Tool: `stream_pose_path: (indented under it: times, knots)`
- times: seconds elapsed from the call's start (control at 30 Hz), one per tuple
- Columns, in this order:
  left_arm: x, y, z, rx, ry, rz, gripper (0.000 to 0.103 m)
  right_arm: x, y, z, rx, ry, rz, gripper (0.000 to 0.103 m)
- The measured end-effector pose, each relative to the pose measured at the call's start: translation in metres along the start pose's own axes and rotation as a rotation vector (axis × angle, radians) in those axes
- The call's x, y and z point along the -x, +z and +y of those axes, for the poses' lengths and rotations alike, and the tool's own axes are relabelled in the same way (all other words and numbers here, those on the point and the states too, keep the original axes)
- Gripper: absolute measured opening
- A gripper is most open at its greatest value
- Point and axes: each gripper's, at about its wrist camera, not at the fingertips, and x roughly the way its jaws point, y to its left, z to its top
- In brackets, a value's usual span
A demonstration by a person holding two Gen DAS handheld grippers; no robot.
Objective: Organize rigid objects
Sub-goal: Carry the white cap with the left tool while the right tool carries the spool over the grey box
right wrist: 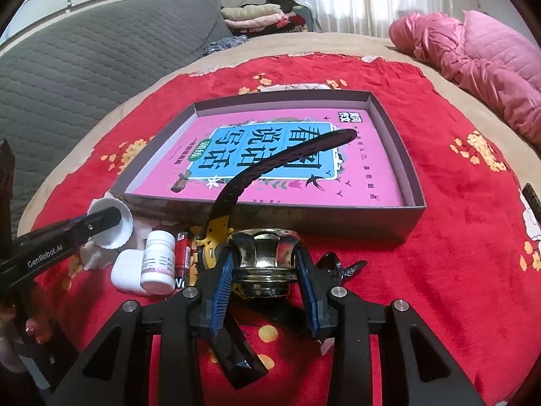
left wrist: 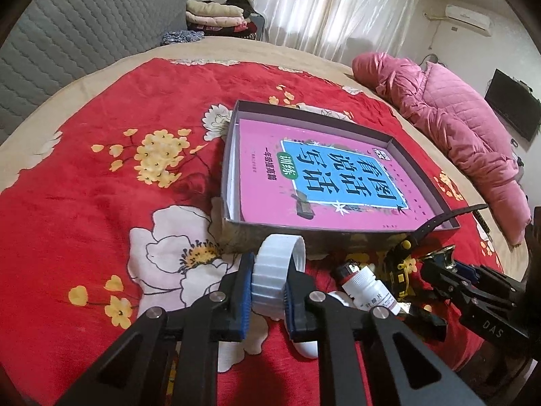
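The left tongs (left wrist: pixel 268 296) are closed on a white ribbed cap (left wrist: pixel 274 270), which stands on edge between the blue pads (left wrist: pixel 245 299) with its open side turned toward the right. The cap is held just in front of the near wall of a shallow cardboard box (left wrist: pixel 270 237) that lies on the red flowered blanket (left wrist: pixel 84 203) of the bed. Inside the box a pink book (left wrist: pixel 321 176) lies flat and fills most of the floor.

The right tongs (right wrist: pixel 265 270) grip a shiny metal knob (right wrist: pixel 263 253), one pad on each side of its waist, also just short of the box's near wall (right wrist: pixel 304 220). A black strap (right wrist: pixel 270 165) rises from behind the knob and arches over the box wall, its tip hanging above the book (right wrist: pixel 169 176).

Between the two tongs, on the blanket, a small heap of loose things lies close together: a white pill bottle (right wrist: pixel 158 260) on its side, a white rounded case (right wrist: pixel 126 270) touching it on the left, a red battery (right wrist: pixel 182 253) just to its right, and a yellow and black piece (right wrist: pixel 208 240) at the foot of the strap. A dark metal clip (right wrist: pixel 338 265) lies to the right of the knob. From the right wrist view, the cap (right wrist: pixel 115 226) in the left tongs (right wrist: pixel 101 223) sits left of the bottle, near the box corner.

A pink padded jacket (left wrist: pixel 456 118) lies at the far edge of the bed, well apart from the box.
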Motion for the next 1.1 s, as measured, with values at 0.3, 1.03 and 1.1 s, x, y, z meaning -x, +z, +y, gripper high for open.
stream_pose_path:
  times: [0.3,1.03,1.1]
  knots:
    - [0.010,0.002,0.001,-0.006,0.015,-0.041,0.016,0.011,0.002,-0.001,0.018,-0.019,-0.028,0.038]
    - [0.019,0.017,-0.019,-0.025,0.040,-0.096,0.016,0.031,0.010,-0.035,-0.013,-0.099,-0.125,0.038]
    - [0.015,0.020,-0.020,-0.009,0.038,-0.090,0.016,0.031,0.011,-0.039,-0.023,-0.106,-0.128,0.038]
